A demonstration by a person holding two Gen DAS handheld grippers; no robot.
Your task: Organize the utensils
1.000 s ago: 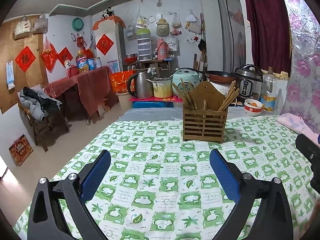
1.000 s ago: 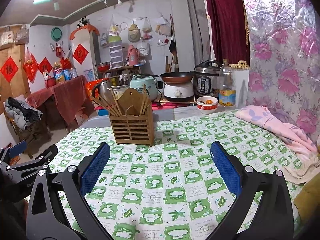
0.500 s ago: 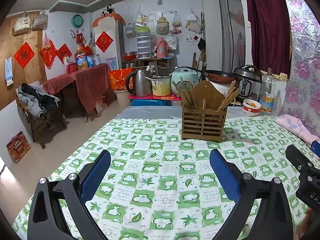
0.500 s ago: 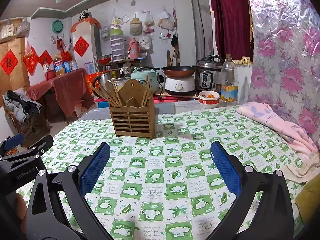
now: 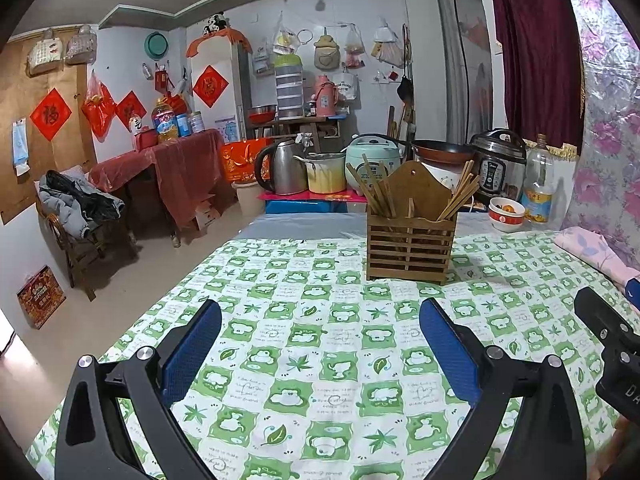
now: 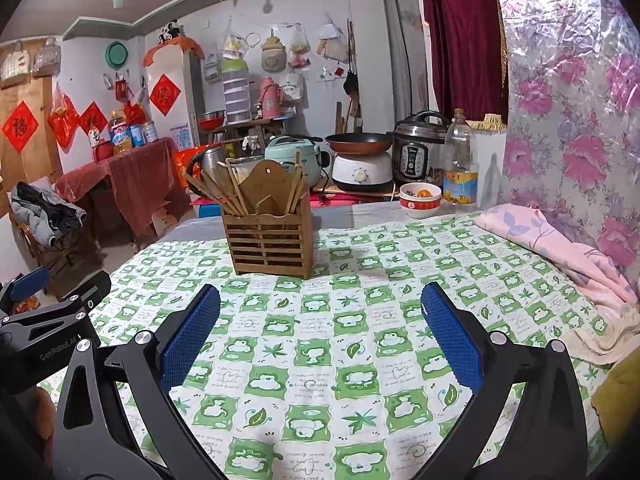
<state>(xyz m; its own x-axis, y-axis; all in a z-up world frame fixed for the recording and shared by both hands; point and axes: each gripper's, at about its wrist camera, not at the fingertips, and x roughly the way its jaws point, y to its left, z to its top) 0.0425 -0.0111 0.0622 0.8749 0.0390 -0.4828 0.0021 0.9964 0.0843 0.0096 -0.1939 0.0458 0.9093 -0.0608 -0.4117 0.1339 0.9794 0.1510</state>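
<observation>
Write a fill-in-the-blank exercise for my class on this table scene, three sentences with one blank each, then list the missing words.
1. The chopsticks stand in a slatted holder made of ____.
2. Both the left gripper and the right gripper have their jaws ____, holding nothing.
3. The tablecloth is checked in white and ____.

Missing words: wood; open; green
</observation>
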